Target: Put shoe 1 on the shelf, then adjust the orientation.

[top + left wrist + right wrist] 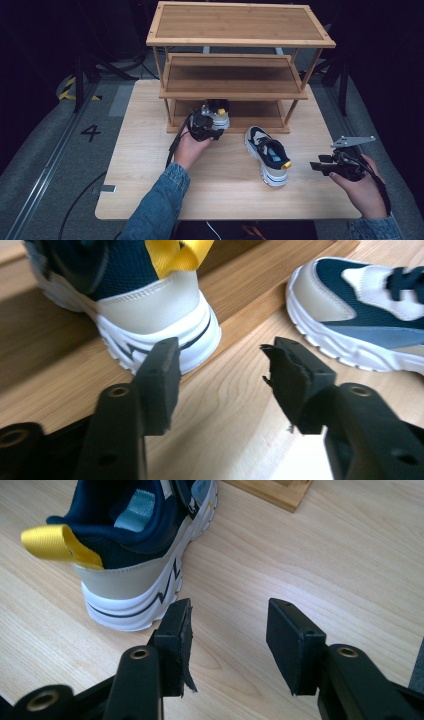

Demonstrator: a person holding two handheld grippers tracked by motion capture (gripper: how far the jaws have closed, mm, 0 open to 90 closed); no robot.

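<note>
A navy, beige and white sneaker [220,114] with a yellow heel loop stands on the bottom board of the wooden shoe rack [240,25]; its heel [155,310] overhangs the board's edge. My left gripper [215,132] sits just behind that heel, open [220,352], with only bare table between the jaws. The matching sneaker [267,155] lies on the table [150,165] right of centre, heel toward me [135,555] [360,310]. Off to that shoe's right, my right gripper [317,164] hovers open [227,612] and empty, its jaws beside the heel.
The rack has three wooden levels, the upper two bare. Its front rail [280,492] lies beyond the loose sneaker. Grey floor with a painted 4 [90,132] and black stand legs [79,82] surrounds the table. A cable [75,210] runs past the table's front left corner.
</note>
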